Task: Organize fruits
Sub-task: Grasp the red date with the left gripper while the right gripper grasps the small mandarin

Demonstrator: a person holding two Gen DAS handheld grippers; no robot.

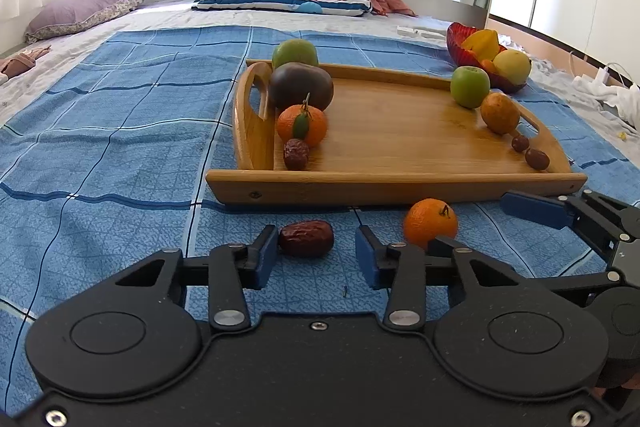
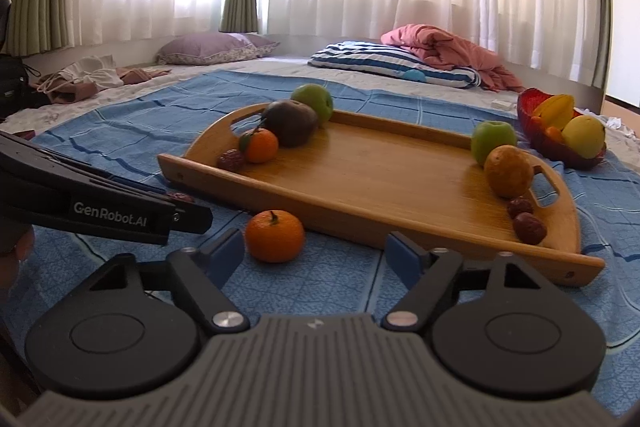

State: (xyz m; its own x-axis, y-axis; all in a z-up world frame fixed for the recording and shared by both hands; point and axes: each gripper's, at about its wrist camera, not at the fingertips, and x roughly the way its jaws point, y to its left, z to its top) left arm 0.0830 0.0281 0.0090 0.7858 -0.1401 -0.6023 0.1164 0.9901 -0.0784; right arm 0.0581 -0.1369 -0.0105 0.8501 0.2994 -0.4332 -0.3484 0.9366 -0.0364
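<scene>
Bamboo tray (image 1: 400, 183) on blue bedspread (image 1: 120, 147): left end holds green apple, dark fruit, tangerine, date; right end holds apple, orange fruit, two dates. Near the tray: loose date (image 1: 306, 238) between left gripper (image 1: 316, 247) pads, unclamped; loose tangerine (image 2: 274, 236) between right gripper (image 2: 316, 253) pads, released.
</scene>
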